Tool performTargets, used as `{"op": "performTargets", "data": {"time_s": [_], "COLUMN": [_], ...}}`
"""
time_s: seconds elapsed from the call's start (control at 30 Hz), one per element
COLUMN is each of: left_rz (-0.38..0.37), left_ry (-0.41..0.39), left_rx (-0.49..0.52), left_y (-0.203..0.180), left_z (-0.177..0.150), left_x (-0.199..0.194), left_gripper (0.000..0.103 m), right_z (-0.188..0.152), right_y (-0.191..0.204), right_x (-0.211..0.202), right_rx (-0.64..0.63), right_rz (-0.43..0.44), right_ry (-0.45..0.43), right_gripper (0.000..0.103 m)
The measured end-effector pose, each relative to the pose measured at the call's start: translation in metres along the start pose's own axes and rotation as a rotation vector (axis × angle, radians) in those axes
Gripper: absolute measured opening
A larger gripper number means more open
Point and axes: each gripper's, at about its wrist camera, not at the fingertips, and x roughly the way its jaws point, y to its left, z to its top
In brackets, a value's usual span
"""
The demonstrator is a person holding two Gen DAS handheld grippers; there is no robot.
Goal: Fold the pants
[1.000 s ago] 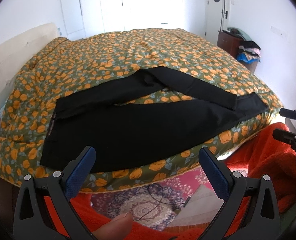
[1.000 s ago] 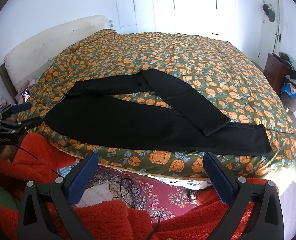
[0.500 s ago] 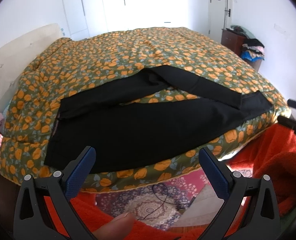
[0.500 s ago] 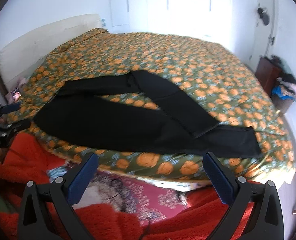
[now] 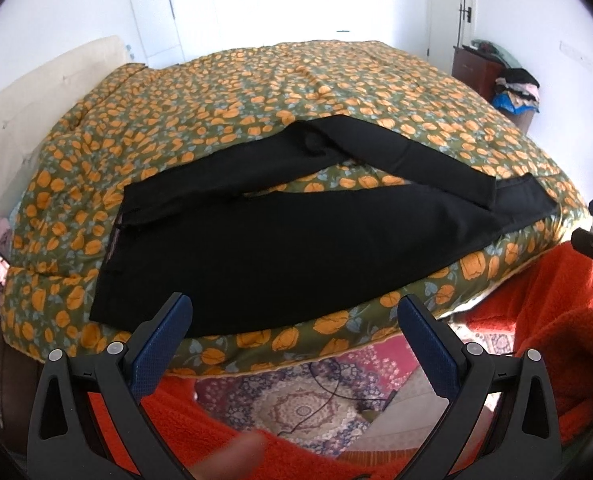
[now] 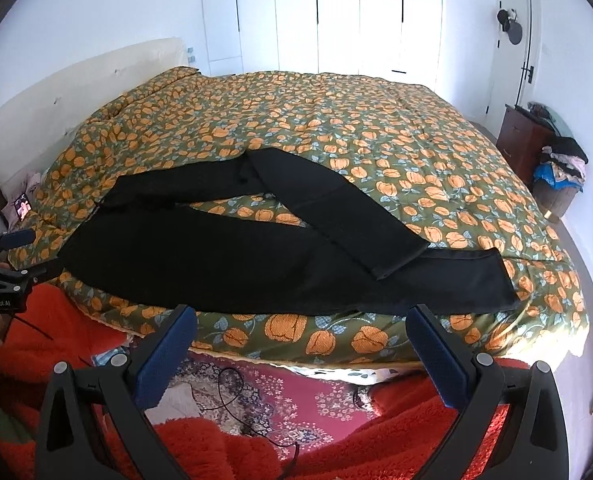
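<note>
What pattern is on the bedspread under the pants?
Orange flowers with pale blue leaves on an olive-green quilted bedspread, clearest in the right wrist view; the plain black pants lie on it.

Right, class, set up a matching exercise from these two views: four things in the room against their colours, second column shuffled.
Things:
1. pants
2. headboard
3. wardrobe doors
4. finger pads

Colours:
A. white
B. blue
C. black
D. cream

Pairs: 1-C, 2-D, 3-A, 4-B
</note>
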Motion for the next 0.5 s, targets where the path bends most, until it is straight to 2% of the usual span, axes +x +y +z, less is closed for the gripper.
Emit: {"op": "performTargets", "data": {"time_s": [0.5], "left_rz": [-0.021], "left_ry": [0.004], "left_rx": [-0.003], "left_y": [0.0016], "left_z": [-0.0016], "left_x": [0.0022], "left_gripper": [0.102], "right_z": [-0.0011], "right_y": [0.0059], "right_x": [0.0012], "right_rx": [-0.023], "right_rz": [0.001], "right_ry": [0.016], "right_gripper": [0.103]}}
